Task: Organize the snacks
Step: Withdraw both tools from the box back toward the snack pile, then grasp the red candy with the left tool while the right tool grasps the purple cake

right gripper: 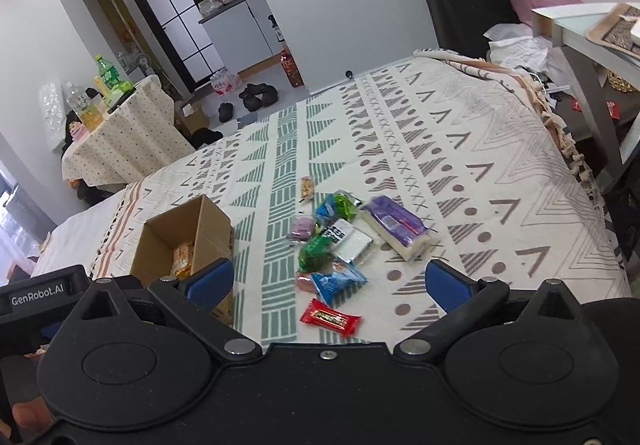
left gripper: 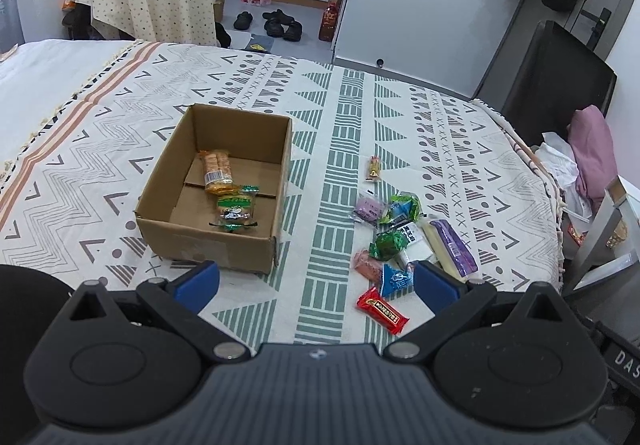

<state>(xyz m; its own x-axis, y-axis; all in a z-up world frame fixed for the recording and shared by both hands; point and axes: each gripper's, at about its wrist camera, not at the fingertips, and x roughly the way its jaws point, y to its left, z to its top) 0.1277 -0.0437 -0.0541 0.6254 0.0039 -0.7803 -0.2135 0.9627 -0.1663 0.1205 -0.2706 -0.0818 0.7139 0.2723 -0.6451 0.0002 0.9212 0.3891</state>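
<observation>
Left gripper [left gripper: 316, 285]: blue fingers spread wide, holding nothing, above the patterned bedspread [left gripper: 440, 133]
Right gripper [right gripper: 330, 285]: fingers also spread apart and empty, above the snack pile
Red wrapper [left gripper: 382, 310]: lies nearest, apart from the other snacks
Loose snacks: blue packet [left gripper: 394, 279], green packets, long purple pack [left gripper: 456, 251], all close together on the bedspread to the right of the box
Cardboard box [left gripper: 208, 241]: open top, an orange packet [left gripper: 217, 171] and a green packet [left gripper: 237, 211] inside
</observation>
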